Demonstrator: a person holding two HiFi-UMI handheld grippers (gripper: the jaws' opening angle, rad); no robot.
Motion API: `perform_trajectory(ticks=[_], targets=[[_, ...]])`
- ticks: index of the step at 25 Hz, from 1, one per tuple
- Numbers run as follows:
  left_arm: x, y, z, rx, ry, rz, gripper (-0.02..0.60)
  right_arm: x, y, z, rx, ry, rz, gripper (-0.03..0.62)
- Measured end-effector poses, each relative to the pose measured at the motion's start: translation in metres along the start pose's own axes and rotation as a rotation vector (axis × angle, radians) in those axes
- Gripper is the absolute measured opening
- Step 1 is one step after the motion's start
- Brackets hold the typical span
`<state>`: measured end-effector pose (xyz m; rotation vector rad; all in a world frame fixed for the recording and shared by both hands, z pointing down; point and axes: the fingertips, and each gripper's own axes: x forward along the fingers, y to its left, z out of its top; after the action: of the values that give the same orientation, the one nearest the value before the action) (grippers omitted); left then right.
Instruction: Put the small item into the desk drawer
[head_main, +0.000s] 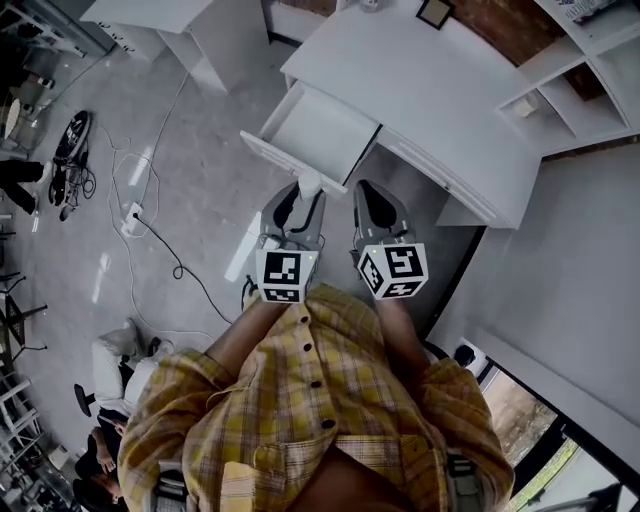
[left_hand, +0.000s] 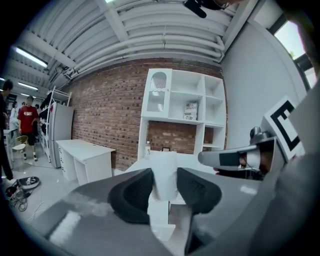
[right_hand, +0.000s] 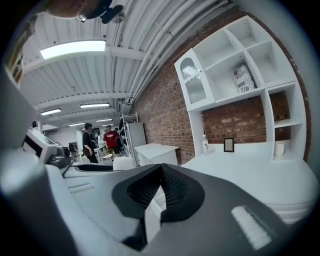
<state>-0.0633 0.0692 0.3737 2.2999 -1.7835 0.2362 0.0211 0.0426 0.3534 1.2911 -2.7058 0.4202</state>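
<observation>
Tongs of the left gripper (head_main: 306, 196) pinch the small white item (head_main: 310, 184) at mid-frame, just below the front edge of the open drawer (head_main: 325, 130) in the white desk (head_main: 430, 80). To its right, the right gripper (head_main: 366, 192) has its tongs pressed together on nothing.

Light in the head view is even and rather dim, with pale glare streaks on the glossy floor (head_main: 140, 170) and deep shadow under the white bench (head_main: 440, 100). Both gripper views bow strongly and have black corners. Ceiling strip lights (right_hand: 72, 48) blow out to white, and a window (left_hand: 295, 37) glares. Whatever sits closest to each lens is soft.
</observation>
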Motion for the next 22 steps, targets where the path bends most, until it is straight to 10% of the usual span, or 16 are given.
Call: perform_trajectory(ticks=[22], targets=[[0.112,0.085,0.023,0.007,0.062,-0.167,0.166,0.118,-0.033,0.024,0.040,0.022,-0.181,-0.002]])
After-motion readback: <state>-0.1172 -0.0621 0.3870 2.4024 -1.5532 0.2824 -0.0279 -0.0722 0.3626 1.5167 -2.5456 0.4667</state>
